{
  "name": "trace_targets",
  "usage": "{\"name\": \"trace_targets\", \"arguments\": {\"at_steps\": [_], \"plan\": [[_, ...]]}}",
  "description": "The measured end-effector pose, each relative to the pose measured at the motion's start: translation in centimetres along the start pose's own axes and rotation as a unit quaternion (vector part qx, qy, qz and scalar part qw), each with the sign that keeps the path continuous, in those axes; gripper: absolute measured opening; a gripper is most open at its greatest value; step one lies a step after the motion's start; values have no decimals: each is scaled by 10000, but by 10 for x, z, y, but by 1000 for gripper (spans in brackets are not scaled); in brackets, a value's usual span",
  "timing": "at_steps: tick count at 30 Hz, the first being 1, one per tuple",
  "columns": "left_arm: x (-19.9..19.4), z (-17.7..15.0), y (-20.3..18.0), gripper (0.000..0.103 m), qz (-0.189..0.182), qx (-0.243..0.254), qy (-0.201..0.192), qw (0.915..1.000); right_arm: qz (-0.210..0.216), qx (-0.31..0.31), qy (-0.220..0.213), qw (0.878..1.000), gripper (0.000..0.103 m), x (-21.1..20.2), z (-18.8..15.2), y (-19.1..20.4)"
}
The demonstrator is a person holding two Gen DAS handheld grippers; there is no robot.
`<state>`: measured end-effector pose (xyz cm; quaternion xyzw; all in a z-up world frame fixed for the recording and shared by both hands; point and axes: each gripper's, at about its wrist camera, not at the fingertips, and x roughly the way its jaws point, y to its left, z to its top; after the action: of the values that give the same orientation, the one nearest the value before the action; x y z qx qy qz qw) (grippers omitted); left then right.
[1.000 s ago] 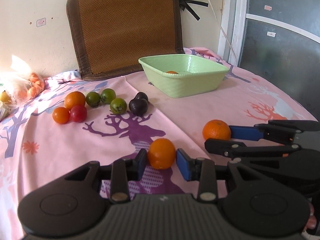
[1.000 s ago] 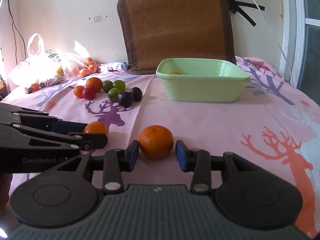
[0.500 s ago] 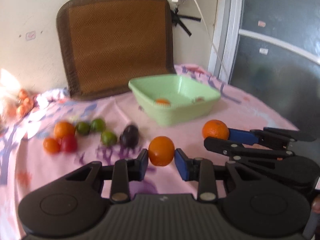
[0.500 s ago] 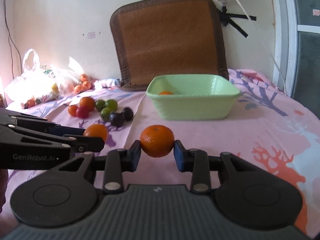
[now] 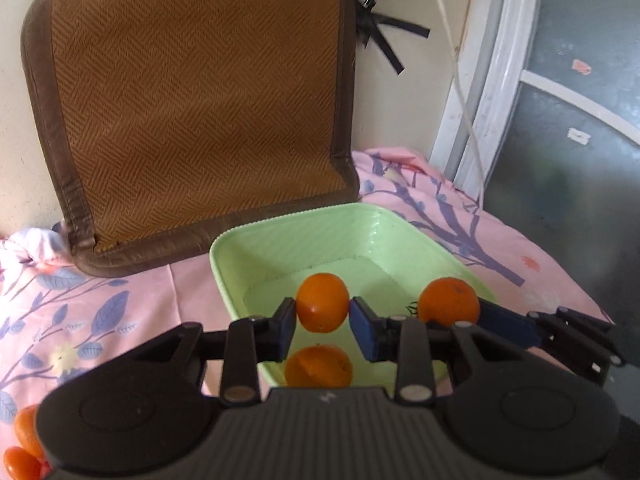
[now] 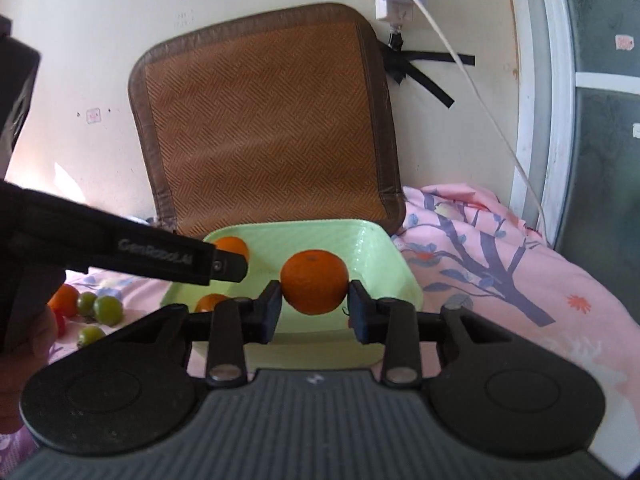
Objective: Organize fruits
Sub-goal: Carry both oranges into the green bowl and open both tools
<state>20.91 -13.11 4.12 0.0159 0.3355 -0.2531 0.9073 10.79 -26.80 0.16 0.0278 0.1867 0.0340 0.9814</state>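
My left gripper is shut on an orange and holds it above the green basket. My right gripper is shut on a second orange, also over the basket. In the left wrist view the right gripper's orange shows to the right. Another orange lies in the basket below my left gripper. In the right wrist view the left gripper's orange shows behind its finger.
A brown woven cushion leans on the wall behind the basket. Green fruits and an orange lie on the pink cloth to the left. A white cable hangs at the right by the door frame.
Both grippers have lifted their oranges off the cloth and carried them forward until they hang over the green basket.
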Motion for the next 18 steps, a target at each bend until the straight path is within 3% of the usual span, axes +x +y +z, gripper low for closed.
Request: {"name": "trace_targets", "arguments": {"at_steps": [4, 5, 8, 13, 18], "plan": [[5, -1, -1, 49, 86, 56, -28, 9999, -54, -17, -28, 10000, 42, 4, -3, 1], [4, -1, -1, 51, 116, 78, -40, 9999, -57, -36, -48, 10000, 49, 4, -3, 1], [-11, 1, 2, 49, 162, 70, -151, 9997, -47, -20, -90, 9999, 52, 4, -3, 1], [-81, 6, 30, 49, 243, -217, -844, 9959, 30, 99, -490, 9987, 51, -17, 2, 1], [-134, -23, 55, 48, 611, -225, -991, 9929, 479, 304, -689, 9960, 45, -46, -1, 7]]}}
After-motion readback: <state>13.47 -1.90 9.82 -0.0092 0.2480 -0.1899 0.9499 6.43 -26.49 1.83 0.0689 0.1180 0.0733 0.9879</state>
